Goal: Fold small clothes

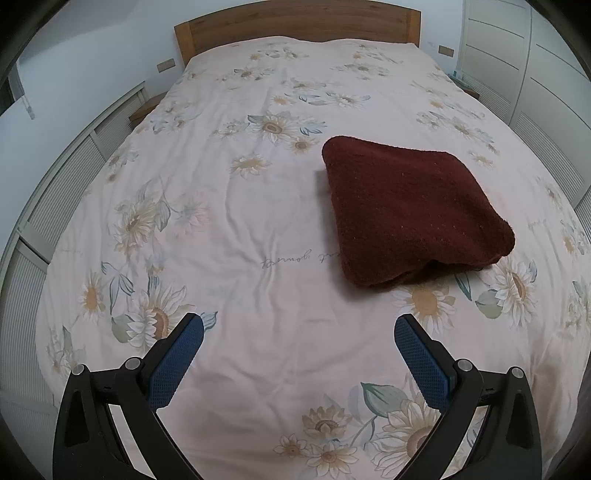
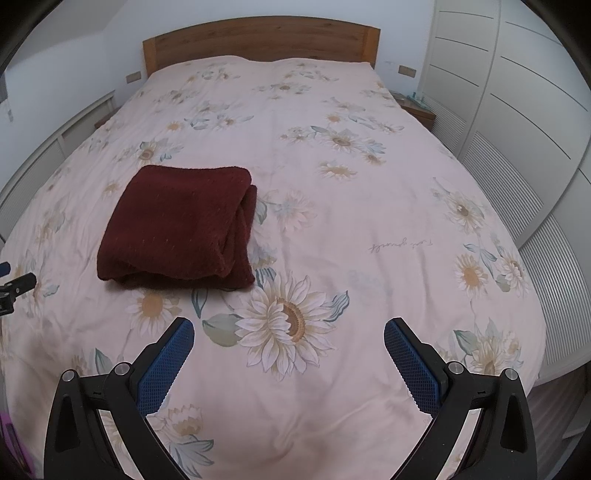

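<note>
A dark red knitted garment (image 1: 410, 214) lies folded into a thick square on the bed; the right wrist view shows it (image 2: 177, 225) with its layered edges facing right. My left gripper (image 1: 299, 325) hovers open over the bedspread, short of the garment and to its left, with nothing between its blue pads. My right gripper (image 2: 289, 326) is also open and empty, near the foot of the bed, with the garment ahead to the left. A bit of the left gripper (image 2: 14, 286) pokes in at the left edge of the right wrist view.
The bed (image 1: 258, 206) carries a pale pink sunflower-print cover, with a wooden headboard (image 1: 295, 26) at the far end. White louvred cupboards (image 2: 517, 122) run along the right side and low white units (image 1: 74, 166) along the left. A small bedside table (image 2: 417, 109) stands at the far right.
</note>
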A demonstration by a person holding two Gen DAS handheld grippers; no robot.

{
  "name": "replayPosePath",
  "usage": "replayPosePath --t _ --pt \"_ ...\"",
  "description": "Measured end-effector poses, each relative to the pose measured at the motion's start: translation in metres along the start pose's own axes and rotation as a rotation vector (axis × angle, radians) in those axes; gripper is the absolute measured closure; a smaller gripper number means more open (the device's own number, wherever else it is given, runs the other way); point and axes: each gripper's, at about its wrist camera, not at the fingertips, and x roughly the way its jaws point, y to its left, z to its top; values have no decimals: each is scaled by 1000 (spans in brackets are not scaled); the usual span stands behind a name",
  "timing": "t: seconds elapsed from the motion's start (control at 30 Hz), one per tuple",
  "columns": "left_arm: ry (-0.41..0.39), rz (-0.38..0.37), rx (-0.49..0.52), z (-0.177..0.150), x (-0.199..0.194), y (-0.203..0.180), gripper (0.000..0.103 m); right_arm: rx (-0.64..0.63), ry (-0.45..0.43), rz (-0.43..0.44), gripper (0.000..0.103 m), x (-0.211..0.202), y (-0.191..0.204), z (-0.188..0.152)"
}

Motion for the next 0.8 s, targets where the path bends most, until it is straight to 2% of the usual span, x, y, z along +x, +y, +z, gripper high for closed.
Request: replayPosePath --t 0.8 --pt "4 -38 53 1 1 -1 1 -20 13 8 0 5 0 -3"
